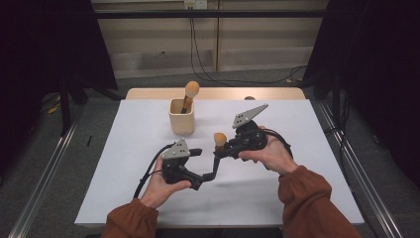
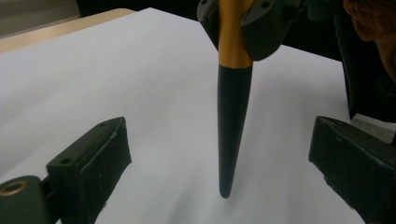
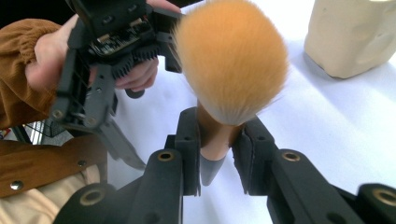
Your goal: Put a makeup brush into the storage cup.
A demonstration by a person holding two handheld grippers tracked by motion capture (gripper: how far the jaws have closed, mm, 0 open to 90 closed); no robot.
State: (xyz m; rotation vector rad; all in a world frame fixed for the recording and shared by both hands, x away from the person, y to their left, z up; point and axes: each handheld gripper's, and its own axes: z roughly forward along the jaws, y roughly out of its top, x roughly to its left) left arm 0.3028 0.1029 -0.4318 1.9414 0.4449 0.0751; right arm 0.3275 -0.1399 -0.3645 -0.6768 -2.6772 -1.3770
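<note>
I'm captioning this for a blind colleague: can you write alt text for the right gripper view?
The right gripper clamps a makeup brush by its copper collar, orange bristles fanned toward the camera. Behind it at left, a hand in a brown sleeve holds the left gripper above the white table; a cream cup stands at upper right.

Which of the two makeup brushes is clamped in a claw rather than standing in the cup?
The brush near mid-table: the right claw pinches its handle. The other brush stands in the beige cup.
</note>
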